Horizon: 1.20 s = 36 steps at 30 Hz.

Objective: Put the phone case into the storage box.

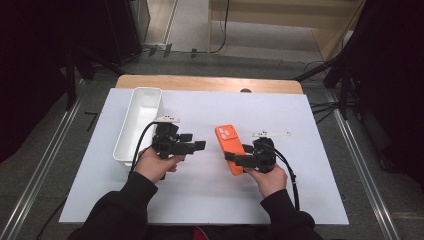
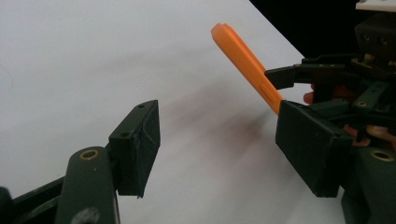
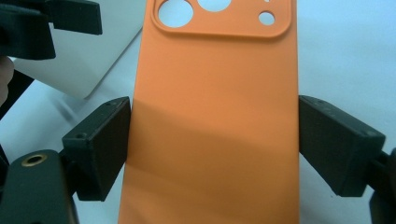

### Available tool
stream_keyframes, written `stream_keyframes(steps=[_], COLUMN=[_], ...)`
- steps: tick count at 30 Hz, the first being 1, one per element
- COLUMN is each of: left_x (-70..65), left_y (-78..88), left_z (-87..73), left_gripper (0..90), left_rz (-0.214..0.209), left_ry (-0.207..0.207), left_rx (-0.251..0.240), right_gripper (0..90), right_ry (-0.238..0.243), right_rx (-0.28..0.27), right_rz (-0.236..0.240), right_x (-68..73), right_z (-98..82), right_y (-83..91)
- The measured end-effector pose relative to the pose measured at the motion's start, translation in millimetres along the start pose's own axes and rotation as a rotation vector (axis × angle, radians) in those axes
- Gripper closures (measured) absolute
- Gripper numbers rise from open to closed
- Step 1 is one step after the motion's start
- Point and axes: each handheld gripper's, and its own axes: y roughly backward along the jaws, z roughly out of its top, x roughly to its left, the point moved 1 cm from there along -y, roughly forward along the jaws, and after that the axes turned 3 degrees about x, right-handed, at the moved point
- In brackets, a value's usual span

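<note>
Two grippers face each other over the white table (image 1: 210, 195). Far left lies the tray (image 1: 142, 107); your left gripper (image 1: 197, 146) stands spread, gripping nothing. Right of centre, your right gripper (image 1: 231, 159) pinches the orange case (image 1: 229, 145) by its long edges, tilted up. Bring the left pads squarely onto the free end. Its inner face is hidden.

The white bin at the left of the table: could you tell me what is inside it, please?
The white bin shows only its bare white floor and walls in the high view. Its near end is covered by the left gripper and its cable, so anything there stays hidden.
</note>
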Motion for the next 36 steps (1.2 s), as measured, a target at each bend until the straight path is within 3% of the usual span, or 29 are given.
stream_keyframes(steps=[3, 22, 36], left_x=[-0.5, -2.1, 2.5], left_y=[-2.4, -10.0, -13.6], left_z=[3.4, 24.6, 37.0], left_gripper=[31.1, 31.1, 31.1], left_rz=[0.015, 0.006, 0.015], left_ry=[0.001, 0.071, 0.102], left_rx=[0.005, 0.018, 0.028], right_gripper=[13.4, 13.4, 13.4], right_ry=[0.002, 0.002, -0.061], right_rx=[-0.009, -0.031, -0.073], right_rz=[-0.005, -0.036, -0.028], right_x=[0.9, 11.5, 19.7], right_z=[0.3, 4.3, 5.6], right_y=[-0.7, -10.2, -18.3])
